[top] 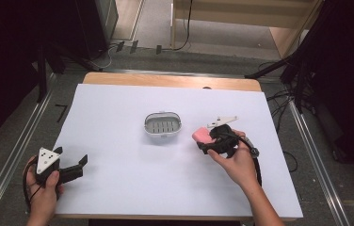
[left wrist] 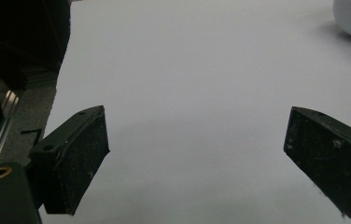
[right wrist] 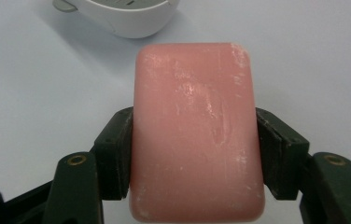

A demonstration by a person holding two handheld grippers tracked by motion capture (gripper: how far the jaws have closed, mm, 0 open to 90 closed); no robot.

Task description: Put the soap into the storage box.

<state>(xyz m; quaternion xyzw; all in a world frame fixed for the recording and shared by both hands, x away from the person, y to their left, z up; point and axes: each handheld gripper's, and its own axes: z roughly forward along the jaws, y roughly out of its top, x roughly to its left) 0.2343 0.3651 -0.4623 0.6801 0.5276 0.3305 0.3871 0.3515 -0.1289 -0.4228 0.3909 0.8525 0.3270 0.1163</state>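
- Bench (top: 118, 197): wide white top w/ a wood edge showing at the far side; takes up most of the high view.
- Person: both forearms come in from the near edge. Left hand (top: 43, 188) sits near the bench's near-left corner, right hand (top: 236, 162) right of centre.
- Soap dish (top: 163, 125): white oval w/ a slotted grey insert, roughly mid-bench. Nothing in it. Its rim also shows at top of the right gripper view (right wrist: 122, 16).
- Left gripper (top: 78, 165): low over the bench, well apart from the dish, pointing right. Fingers (left wrist: 75, 158) spread wide, w/ just bare white bench between them.
- Right gripper (top: 206, 140): just right of the dish, not touching it, pointing left toward it. Fingers (right wrist: 113, 154) clamped on both long sides of the soap.
- Pink soap bar (right wrist: 194, 130): rounded rectangle, whitish scuffs on top. Held flat betw. the right fingers, sticking out past the tips toward the dish. In the high view (top: 202, 135) it's near the dish's right end, clear of the rim.
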